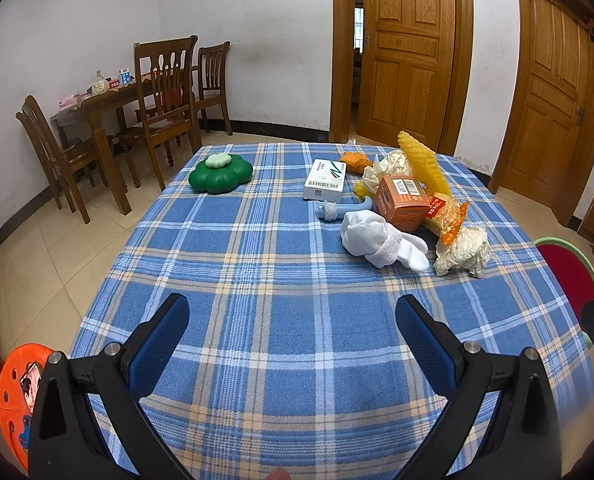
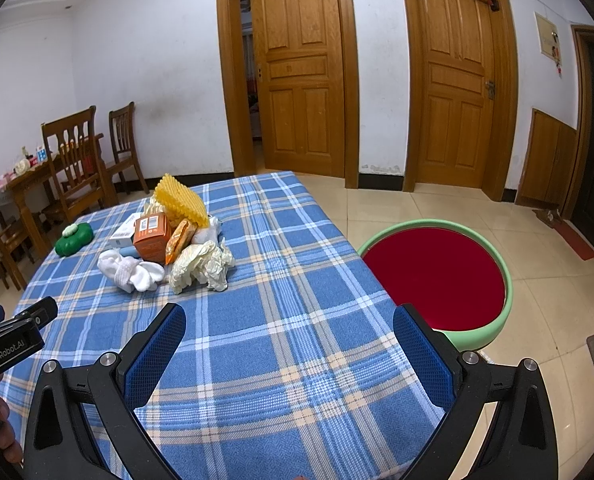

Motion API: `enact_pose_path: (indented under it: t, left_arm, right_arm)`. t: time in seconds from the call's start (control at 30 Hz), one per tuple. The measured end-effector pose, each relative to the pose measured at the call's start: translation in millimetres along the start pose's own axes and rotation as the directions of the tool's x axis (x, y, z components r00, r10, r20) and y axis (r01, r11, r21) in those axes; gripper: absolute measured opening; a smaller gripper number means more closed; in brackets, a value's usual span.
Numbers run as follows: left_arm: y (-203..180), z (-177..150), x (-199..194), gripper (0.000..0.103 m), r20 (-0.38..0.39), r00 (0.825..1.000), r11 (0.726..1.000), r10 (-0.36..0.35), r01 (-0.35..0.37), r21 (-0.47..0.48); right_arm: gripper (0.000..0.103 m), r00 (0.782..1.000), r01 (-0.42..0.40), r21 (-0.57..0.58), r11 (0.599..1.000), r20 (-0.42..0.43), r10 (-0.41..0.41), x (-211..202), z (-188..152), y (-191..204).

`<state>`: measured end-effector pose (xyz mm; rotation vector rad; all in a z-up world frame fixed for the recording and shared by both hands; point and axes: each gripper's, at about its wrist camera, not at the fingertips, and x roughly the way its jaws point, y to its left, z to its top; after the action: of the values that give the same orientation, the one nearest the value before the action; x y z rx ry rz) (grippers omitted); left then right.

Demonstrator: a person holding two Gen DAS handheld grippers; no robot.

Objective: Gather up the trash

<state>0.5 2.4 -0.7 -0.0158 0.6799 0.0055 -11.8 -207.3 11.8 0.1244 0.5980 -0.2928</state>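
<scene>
Left gripper (image 1: 293, 344): jaws wide apart, empty, low over near edge of plaid tablecloth (image 1: 257, 280)
Green flower-shaped container (image 1: 220, 174): far left, apart from the pile; likely not trash
White socks (image 1: 381, 242), orange box (image 1: 401, 203), crumpled paper (image 2: 201, 266), yellow foam sheet (image 2: 181, 200): one cluster mid-table
Right gripper (image 2: 289, 344): jaws apart, empty
Green-rimmed red bin (image 2: 509, 280): on floor, just beside table's right edge

Advice: take crumpled paper first, nearest the bin; pinch bulk, lift clear of socks

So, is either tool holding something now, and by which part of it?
Nothing is held. The left tool and the right tool are both open above the checked tablecloth, with only cloth between their fingers.
</scene>
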Motion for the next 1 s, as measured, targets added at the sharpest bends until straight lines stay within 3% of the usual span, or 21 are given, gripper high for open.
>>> enact_pose_path:
  t: [0.67,1.0]
  left_arm:
    - [11.1,-5.7,5.1,0.101,-0.015,1.000,1.000,0.003,-0.003,0.008]
    - [-4.6,13.3,20.9,0.101,-0.025,1.000,0.997,-0.011,0.013,0.071]
  right_arm:
    - [0.103,1.000,0.000,-0.002,1.000,-0.021,0.000,8.3,-1.2,0.0]
    - [0.103,0.999,-0.012,-0.011,1.000,-0.050,0.011,24.7,9.2,-4.3]
